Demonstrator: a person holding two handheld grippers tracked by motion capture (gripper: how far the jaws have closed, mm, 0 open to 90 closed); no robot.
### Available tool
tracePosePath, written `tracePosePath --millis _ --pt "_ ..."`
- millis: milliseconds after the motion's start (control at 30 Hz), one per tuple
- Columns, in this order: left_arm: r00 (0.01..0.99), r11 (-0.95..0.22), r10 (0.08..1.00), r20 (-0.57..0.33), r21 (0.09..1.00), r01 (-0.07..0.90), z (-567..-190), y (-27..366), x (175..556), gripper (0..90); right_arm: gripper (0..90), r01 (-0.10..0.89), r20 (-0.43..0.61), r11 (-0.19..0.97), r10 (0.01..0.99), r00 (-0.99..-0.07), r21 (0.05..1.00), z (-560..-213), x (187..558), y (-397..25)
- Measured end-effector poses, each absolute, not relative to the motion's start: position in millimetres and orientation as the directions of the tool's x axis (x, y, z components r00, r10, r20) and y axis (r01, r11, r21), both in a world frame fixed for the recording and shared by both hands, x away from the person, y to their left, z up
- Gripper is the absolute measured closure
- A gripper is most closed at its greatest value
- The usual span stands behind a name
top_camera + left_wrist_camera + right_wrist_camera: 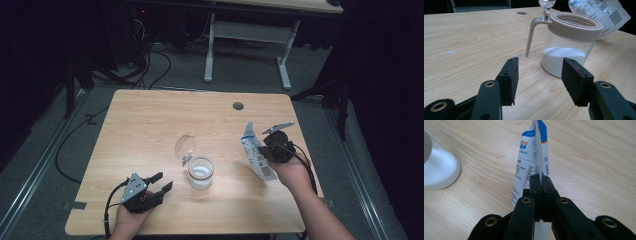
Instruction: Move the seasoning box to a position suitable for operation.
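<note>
A clear glass jar [201, 173] with a beige rim holds white powder and stands near the table's middle front; its hinged lid [184, 148] is flipped up behind it. My left gripper [161, 182] rests open at the front left, its jaws pointing at the jar [569, 47] a short way off, nothing between them. My right gripper [261, 150] is shut on a white and blue packet [256, 156], held upright above the table to the right of the jar. In the right gripper view the jaws pinch the packet [529, 160] by its edge, with the jar [439, 170] at far left.
The wooden table [150, 120] has a grey cable hole [238, 106] near its back edge. Behind the table stand a white desk frame [247, 35] and cables on the floor. The table's right edge runs close to my right hand.
</note>
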State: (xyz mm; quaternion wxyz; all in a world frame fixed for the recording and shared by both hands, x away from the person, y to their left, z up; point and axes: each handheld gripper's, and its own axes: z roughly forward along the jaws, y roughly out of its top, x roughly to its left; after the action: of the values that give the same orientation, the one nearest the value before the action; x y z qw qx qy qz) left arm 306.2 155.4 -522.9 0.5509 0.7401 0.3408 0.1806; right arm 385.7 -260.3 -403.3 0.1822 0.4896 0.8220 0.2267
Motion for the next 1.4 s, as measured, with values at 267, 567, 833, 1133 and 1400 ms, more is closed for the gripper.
tracePosePath --millis 267,567,833,1133,1400 --pt "0.7 -0.156 0.706 -0.112 0.939 0.307 -523 156 306 48.0 89.8 0.699 -0.067 0.397 0.891 -0.449 0.594 -408 379 -264" --pt "0.699 -0.158 0.706 -0.112 0.938 0.31 -523 156 307 48.0 89.8 0.658 -0.057 0.372 0.892 -0.448 0.655 -414 369 -263" --pt "0.676 -0.131 0.725 -0.127 0.939 0.317 -521 166 311 48.0 89.8 0.605 -0.051 0.333 0.9 -0.434 0.724 -421 357 -267" --pt "0.654 -0.141 0.748 -0.111 0.937 0.321 -520 177 315 48.0 89.9 0.556 -0.007 0.258 0.911 -0.413 0.79 -427 348 -278" --pt "0.642 -0.143 0.758 -0.117 0.93 0.338 -522 189 318 48.0 89.8 0.51 0.015 0.212 0.914 -0.406 0.833 -434 339 -285"
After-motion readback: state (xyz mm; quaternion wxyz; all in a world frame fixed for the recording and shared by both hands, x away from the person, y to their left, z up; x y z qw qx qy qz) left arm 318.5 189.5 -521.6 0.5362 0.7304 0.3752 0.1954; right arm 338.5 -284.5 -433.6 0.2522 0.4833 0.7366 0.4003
